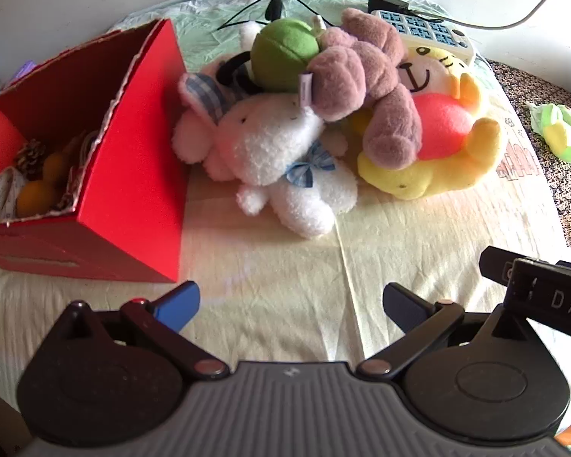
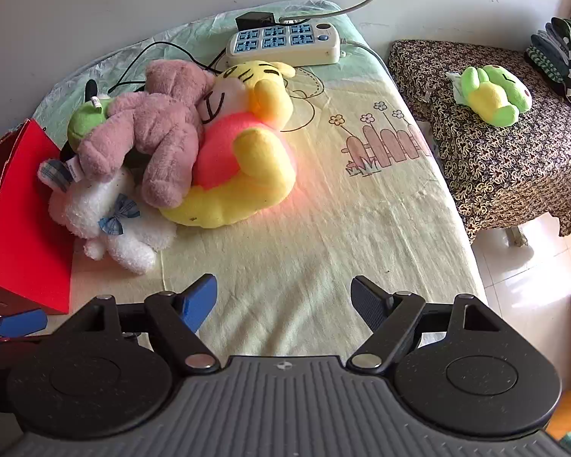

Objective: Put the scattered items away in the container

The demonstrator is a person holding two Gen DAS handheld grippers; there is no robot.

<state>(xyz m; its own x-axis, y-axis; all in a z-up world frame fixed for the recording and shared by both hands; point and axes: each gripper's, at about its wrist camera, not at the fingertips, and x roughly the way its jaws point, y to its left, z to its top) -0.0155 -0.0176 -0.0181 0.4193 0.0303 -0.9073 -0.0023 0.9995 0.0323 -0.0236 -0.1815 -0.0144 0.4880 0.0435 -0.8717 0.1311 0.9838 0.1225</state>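
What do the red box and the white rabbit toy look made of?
Red box: probably cardboard, smooth matte red finish; its top rim is torn ragged and pale. White rabbit toy: soft plush, curly fleecy pile, with a blue checked fabric bow.

The green plush point(image 1: 285, 53) lies mostly buried under the mauve bear point(image 1: 361, 80); the red box point(image 1: 133, 175) is cut off at the left edge.

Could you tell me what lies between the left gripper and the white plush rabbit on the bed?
Only bare cream sheet lies between the open left gripper and the white plush rabbit, as the left wrist view shows.
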